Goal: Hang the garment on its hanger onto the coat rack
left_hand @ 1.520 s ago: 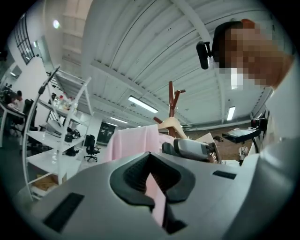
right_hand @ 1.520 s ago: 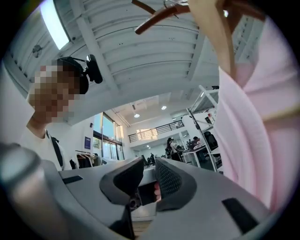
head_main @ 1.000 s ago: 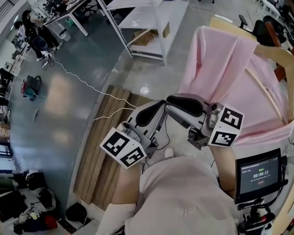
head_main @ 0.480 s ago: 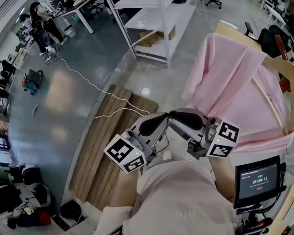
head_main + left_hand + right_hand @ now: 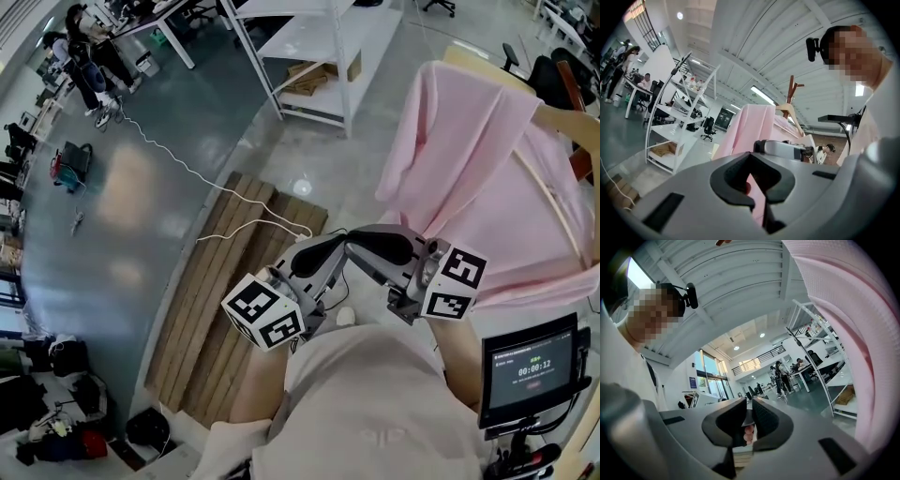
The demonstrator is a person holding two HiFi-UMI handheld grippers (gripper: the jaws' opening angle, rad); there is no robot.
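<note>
**Garment ahead and to the right; right tool nearer**

The right tool (image 5: 364,246) has its jaws drawn almost together, with only a thin slit between them and nothing gripped; the left tool (image 5: 321,251) is likewise clenched on nothing; both are held close to the person's chest, tips nearly meeting, on the near side of the coat rack (image 5: 791,91).

Outward from there, the pink garment (image 5: 478,159) hangs draped on its wooden hanger (image 5: 562,117), right against the coat rack and just under its pegs in the left gripper view; the cloth's lower edge passes just beside the right tool, and the left tool lies farther from the rack.

No view shows the hanger's hook; the scene would fit a garment already hung on a peg, or one held up there some other way and yet to be hooked. By my judgement, any reach for the hanger would go up and to the right, and the right tool is better placed for it.
</note>
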